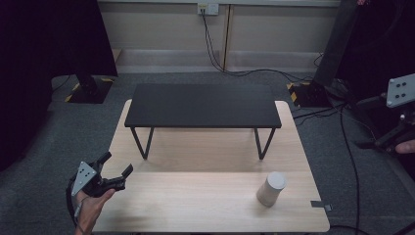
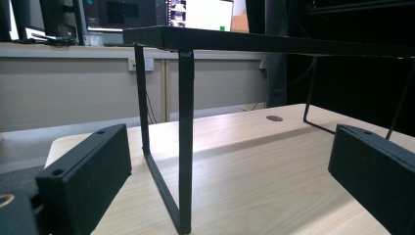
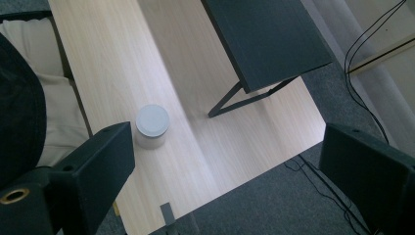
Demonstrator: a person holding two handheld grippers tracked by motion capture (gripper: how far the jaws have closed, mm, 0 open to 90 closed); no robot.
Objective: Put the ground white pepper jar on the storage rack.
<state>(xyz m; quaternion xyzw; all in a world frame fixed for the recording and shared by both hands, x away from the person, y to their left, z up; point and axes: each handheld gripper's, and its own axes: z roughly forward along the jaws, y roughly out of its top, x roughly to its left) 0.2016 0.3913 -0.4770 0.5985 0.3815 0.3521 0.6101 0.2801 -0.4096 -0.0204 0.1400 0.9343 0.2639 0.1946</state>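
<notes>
A pale grey cylinder (image 1: 270, 188) stands upright on the front right of the light wooden table (image 1: 195, 205). A black low shelf on thin legs (image 1: 202, 105) spans the table's far half. Over the front left corner, a hand holds my left gripper (image 1: 118, 162) open and empty. In its own view the left gripper (image 2: 230, 181) faces the shelf's near leg (image 2: 186, 147) at table level. My right gripper (image 3: 225, 176) is open and empty, held high off the table's right side, looking down on the cylinder (image 3: 152, 125) and shelf (image 3: 266, 39). Its grey plate (image 1: 401, 90) shows at the right edge.
A small black tab (image 1: 320, 204) sits at the table's right front edge. Black cables (image 1: 352, 161) run over the grey carpet to the right and back to a wall socket (image 1: 207, 8). Dark stand bases (image 1: 88, 90) (image 1: 311, 93) sit behind the table.
</notes>
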